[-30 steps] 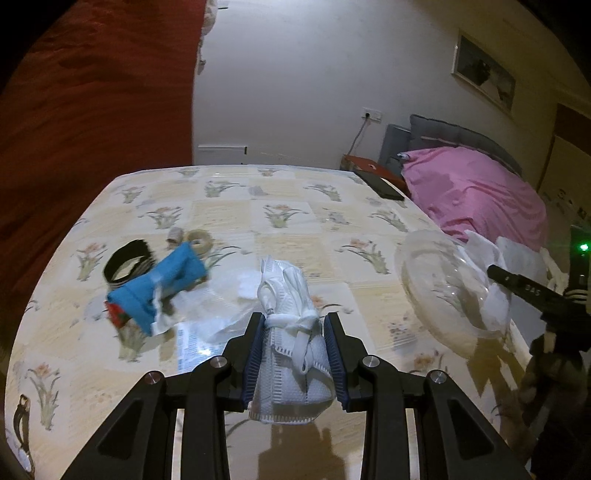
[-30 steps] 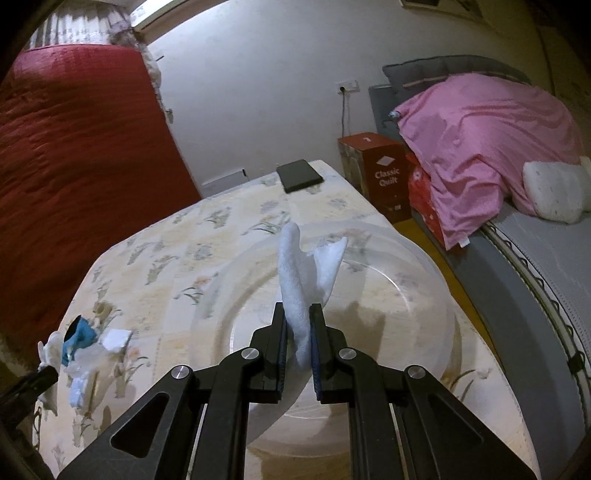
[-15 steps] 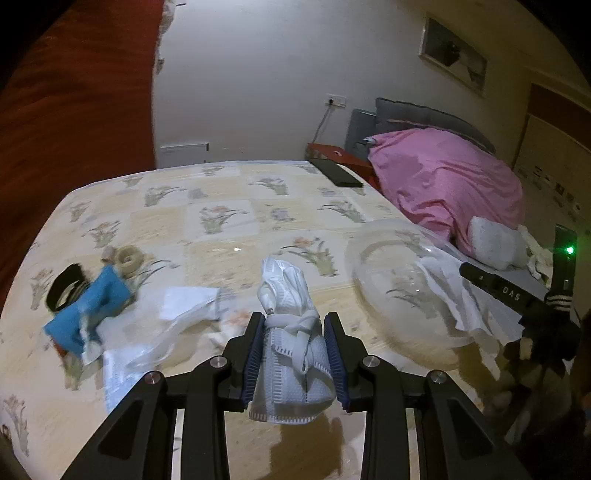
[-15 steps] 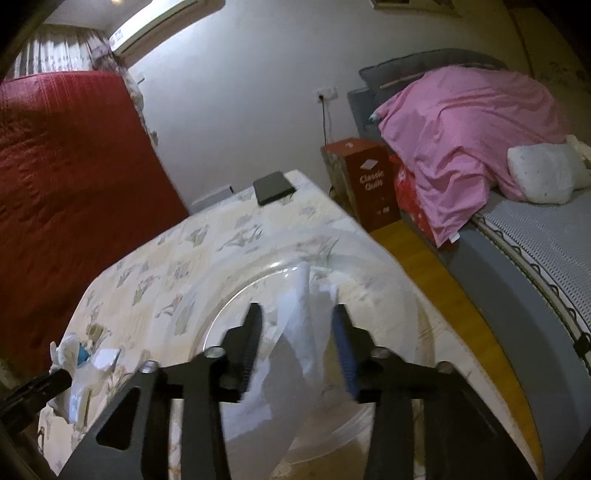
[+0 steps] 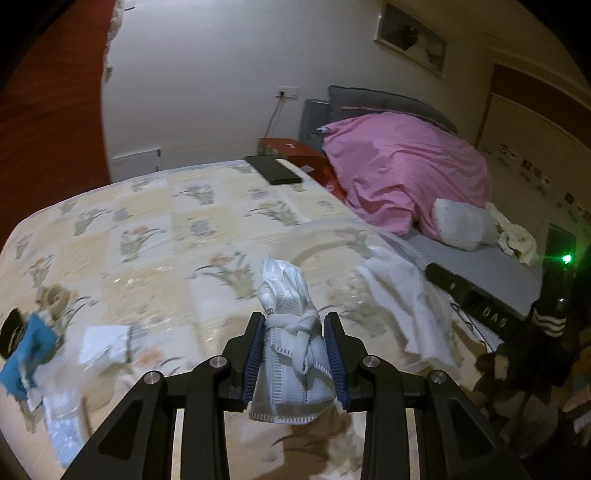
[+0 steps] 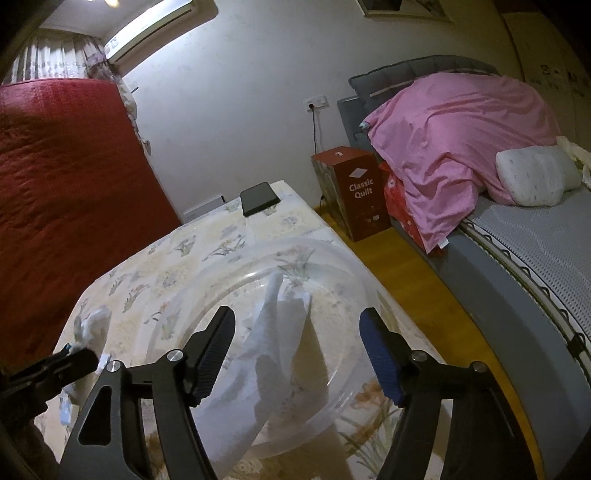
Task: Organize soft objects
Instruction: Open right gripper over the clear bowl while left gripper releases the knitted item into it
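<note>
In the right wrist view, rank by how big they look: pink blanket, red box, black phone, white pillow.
1. pink blanket
2. red box and white pillow: too close to rank
3. black phone

Apparent size only; distances differ.

A pale wall (image 6: 240,110) fills the upper middle of both views. At upper left of the right wrist view, an air conditioner (image 6: 155,22) glows above a curtain (image 6: 55,61), with a red quilted cover (image 6: 66,177) below. A socket (image 6: 317,101) with a hanging cord sits mid-frame. At right stands a bed (image 6: 517,258) with a grey headboard (image 6: 406,72), pink bedding (image 6: 461,122) and a white pillow (image 6: 535,177). A red box (image 6: 354,192) stands on the yellowish, perhaps wooden, floor (image 6: 413,280). A framed picture (image 5: 410,37) hangs upper right in the left wrist view.
</note>
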`<action>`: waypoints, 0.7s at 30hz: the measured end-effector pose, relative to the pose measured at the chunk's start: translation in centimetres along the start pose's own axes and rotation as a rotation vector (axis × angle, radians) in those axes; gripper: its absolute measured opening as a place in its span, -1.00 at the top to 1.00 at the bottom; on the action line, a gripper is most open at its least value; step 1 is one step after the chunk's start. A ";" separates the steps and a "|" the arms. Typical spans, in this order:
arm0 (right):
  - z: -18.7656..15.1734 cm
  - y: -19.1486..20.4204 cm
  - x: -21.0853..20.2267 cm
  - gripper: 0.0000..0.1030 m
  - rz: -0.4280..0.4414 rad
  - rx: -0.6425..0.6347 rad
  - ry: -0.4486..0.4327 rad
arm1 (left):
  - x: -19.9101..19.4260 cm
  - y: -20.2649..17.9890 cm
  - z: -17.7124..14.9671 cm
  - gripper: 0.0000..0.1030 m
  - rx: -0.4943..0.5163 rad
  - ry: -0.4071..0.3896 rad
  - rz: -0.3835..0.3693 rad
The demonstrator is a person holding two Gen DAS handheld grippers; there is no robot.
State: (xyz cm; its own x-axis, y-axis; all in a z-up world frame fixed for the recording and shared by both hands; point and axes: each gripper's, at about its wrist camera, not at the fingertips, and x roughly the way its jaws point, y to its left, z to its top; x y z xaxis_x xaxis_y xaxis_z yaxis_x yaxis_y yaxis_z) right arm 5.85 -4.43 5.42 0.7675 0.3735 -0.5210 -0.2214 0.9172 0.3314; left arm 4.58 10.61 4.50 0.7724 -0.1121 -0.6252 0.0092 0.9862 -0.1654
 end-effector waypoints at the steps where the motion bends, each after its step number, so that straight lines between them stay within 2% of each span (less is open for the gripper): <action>1: 0.0 -0.1 0.0 -0.39 0.000 0.002 0.003 | 0.3 -0.4 0.2 0.33 0.009 0.000 -0.009; 11: -0.2 -0.5 0.0 -0.40 -0.002 0.013 0.017 | 3.0 -2.7 1.3 0.33 0.042 0.014 -0.092; 13: -0.2 -0.6 0.0 -0.41 -0.005 0.013 0.016 | 3.4 -2.8 1.4 0.23 0.037 0.012 -0.111; 14: -0.3 -0.7 0.0 -0.41 -0.007 0.016 0.017 | 3.7 -2.8 1.5 -0.01 0.033 0.011 -0.112; 15: -0.3 -0.8 0.0 -0.41 -0.008 0.018 0.018 | 3.8 -2.7 1.5 -0.39 0.024 0.008 -0.111; 17: -0.3 -0.8 0.1 -0.42 -0.010 0.019 0.019 | 3.8 -2.4 1.5 -0.69 -0.003 -0.015 -0.109; 21: -0.4 -0.9 0.0 -0.42 -0.007 0.020 0.021 | 3.7 -1.4 1.2 -0.69 -0.027 -0.018 -0.078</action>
State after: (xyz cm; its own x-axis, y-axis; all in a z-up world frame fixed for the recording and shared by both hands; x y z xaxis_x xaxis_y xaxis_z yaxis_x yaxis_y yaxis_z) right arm 5.84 -5.14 4.82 0.7561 0.3699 -0.5399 -0.2036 0.9170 0.3431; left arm 8.17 8.97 3.31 0.7814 -0.1861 -0.5956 0.0532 0.9709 -0.2336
